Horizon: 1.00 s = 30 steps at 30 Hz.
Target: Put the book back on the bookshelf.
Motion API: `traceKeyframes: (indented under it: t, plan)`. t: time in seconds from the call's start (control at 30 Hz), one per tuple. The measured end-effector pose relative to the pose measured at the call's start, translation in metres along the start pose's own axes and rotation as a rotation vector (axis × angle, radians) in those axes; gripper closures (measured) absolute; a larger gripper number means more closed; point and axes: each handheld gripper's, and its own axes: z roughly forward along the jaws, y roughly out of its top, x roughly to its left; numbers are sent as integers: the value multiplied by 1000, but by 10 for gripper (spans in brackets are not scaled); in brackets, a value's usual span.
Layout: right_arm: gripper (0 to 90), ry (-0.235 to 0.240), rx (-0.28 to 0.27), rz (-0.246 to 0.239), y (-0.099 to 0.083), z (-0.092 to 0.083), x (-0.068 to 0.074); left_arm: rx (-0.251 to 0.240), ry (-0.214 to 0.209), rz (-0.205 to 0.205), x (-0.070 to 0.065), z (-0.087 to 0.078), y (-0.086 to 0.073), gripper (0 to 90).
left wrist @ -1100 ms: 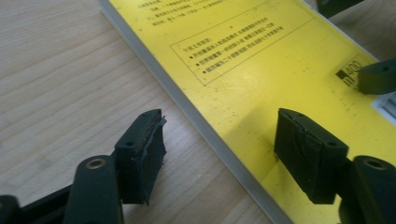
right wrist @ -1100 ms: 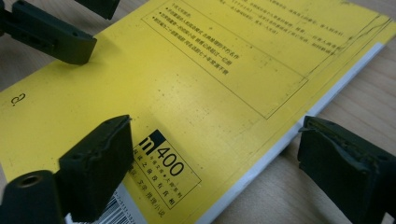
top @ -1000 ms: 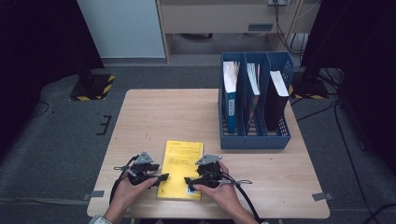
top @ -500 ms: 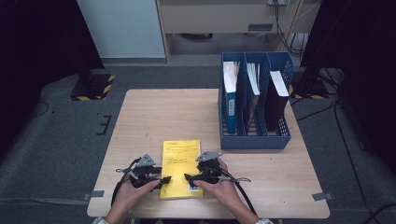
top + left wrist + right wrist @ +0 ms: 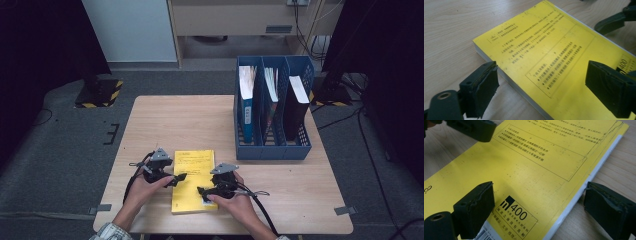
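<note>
A yellow paperback lies flat, back cover up, near the table's front edge. My left gripper is at the book's left edge and its jaws have just been opening. In the left gripper view the book has one pad above its cover and the other over bare wood, neither pressing, so the left gripper stands open. My right gripper is at the book's near right corner, open. In the right gripper view the right gripper straddles the page edge of the book.
A blue three-slot file holder with books and folders standing in it sits at the table's right rear. The wooden table stretches bare to the left and behind the book. Dark floor surrounds the table.
My left gripper has moved away from the person along the book's left edge. The right gripper and the book have stayed where they were.
</note>
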Motion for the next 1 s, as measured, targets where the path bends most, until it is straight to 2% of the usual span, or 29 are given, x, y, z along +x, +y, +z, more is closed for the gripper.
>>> traceKeyframes:
  t: [0.13, 0.23, 0.37, 0.47, 0.57, 0.67, 0.77, 0.8, 1.0]
  plan:
    - [100, -6, -1, 1, -2, -1, 2, 21, 7, 12, 12, 9, 6, 92]
    - [100, -9, 6, -6, -2, -3, 4, 12, 3, -2, 23, 15, 10, 105]
    - [100, -17, 12, 5, -4, -5, 9, 34, -8, -20, 33, 23, 12, 126]
    - [100, -18, 8, 4, -6, -5, 11, 54, -18, -21, 36, 28, 16, 122]
    - [99, -11, 13, -2, -6, -6, 13, 48, -37, -40, 40, 31, 17, 126]
    - [98, -9, 14, -5, -7, -6, 16, 49, -47, -33, 42, 32, 18, 142]
    - [91, -11, 16, -4, -8, -6, 20, 50, -47, -43, 43, 31, 20, 166]
    - [88, -9, 15, -3, -8, -6, 20, 44, -47, -60, 44, 30, 20, 180]
    - [80, -10, 3, -2, -9, -5, 20, 14, -52, -54, 40, 22, 24, 212]
